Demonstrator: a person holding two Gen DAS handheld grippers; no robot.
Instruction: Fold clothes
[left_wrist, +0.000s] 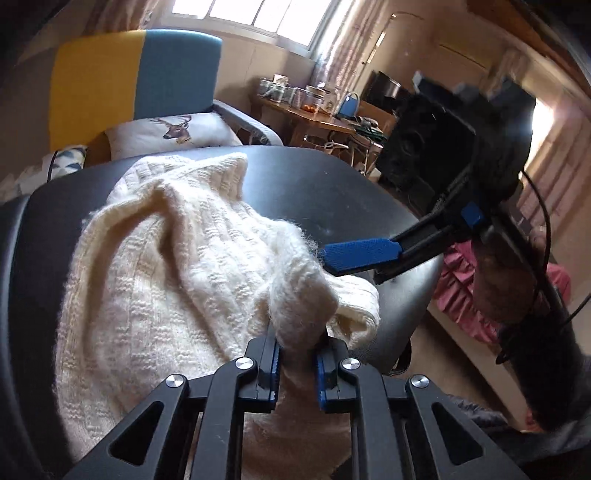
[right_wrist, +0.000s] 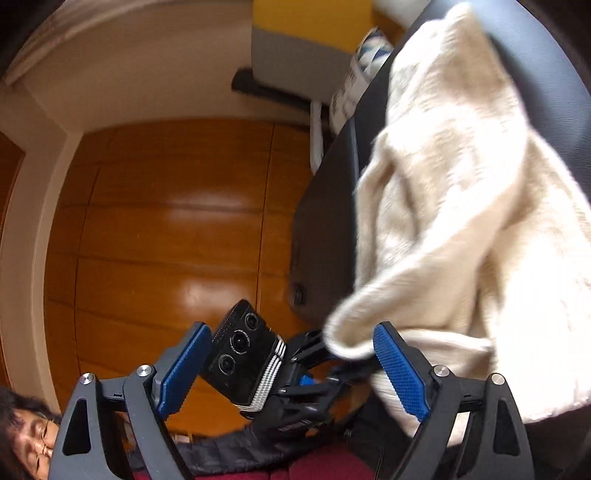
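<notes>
Left wrist view, from left to right: a cream cable-knit sweater (left_wrist: 177, 258) is seen heaped on the dark tabletop (left_wrist: 314, 184), covering its left portion and reaching the near edge, where a bunched fold is pinched between the blue pads of the left gripper (left_wrist: 297, 363), which is closed on the knit. The hold is taken at a gathered edge, presumably so that the garment can be lifted and spread before any fold is made. To the right, the right gripper (left_wrist: 354, 254) is held just beside the raised fabric above the tabletop, its one visible blue pad (left_wrist: 360, 253) not seen to press on the wool; behind it a yellow-and-blue armchair (left_wrist: 136, 77) with a deer-print cushion (left_wrist: 173, 129) and a cluttered side table (left_wrist: 314, 114) are visible. Right wrist view, from left to right: a wooden wardrobe front (right_wrist: 166, 221) fills the left, the left gripper's camera unit (right_wrist: 240, 354) appears at centre, and the sweater (right_wrist: 461, 184) drapes over the table's edge on the right. The right gripper (right_wrist: 291, 369) is shown with its jaws standing wide apart, a hanging cuff or hem lying next to its right pad (right_wrist: 402, 373) but not clamped. The garment is judged still crumpled, with folding not yet begun.
</notes>
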